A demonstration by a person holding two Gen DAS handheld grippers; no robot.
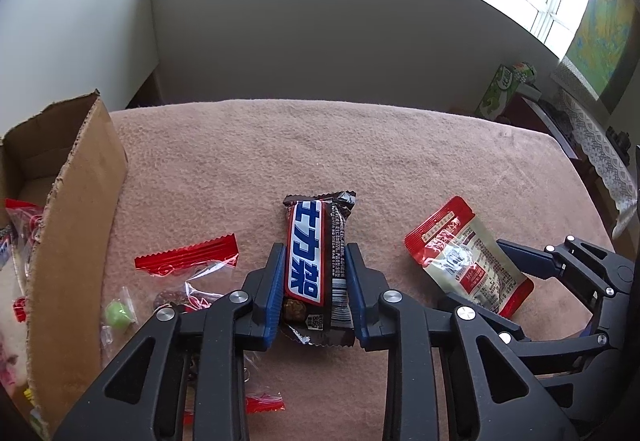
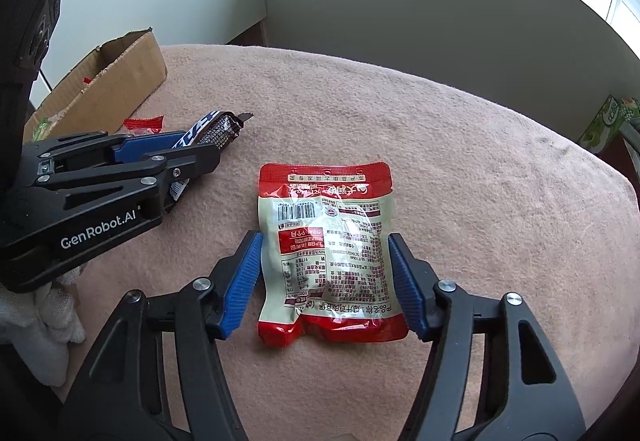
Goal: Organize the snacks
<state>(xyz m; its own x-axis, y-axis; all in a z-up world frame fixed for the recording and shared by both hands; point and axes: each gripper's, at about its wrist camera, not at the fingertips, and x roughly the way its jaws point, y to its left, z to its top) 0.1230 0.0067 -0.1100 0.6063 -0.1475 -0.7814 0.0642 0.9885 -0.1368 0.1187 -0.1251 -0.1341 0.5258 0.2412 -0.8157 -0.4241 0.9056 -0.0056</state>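
A brown chocolate bar (image 1: 318,269) with blue lettering lies on the pink cloth. My left gripper (image 1: 316,269) straddles it, blue pads touching both long edges, shut on it. The bar also shows in the right wrist view (image 2: 216,133), with the left gripper (image 2: 188,151) around it. A red and cream snack pouch (image 2: 326,257) lies flat on the cloth. My right gripper (image 2: 326,281) is open, one pad on each side of the pouch with small gaps. The pouch also shows in the left wrist view (image 1: 466,259), beside the right gripper (image 1: 500,277).
An open cardboard box (image 1: 76,209) holding several snacks stands at the left; it also shows in the right wrist view (image 2: 108,85). Clear red-topped candy bags (image 1: 188,265) lie between box and bar. The pink cloth (image 1: 320,145) covers the table. A green carton (image 1: 500,89) sits far right.
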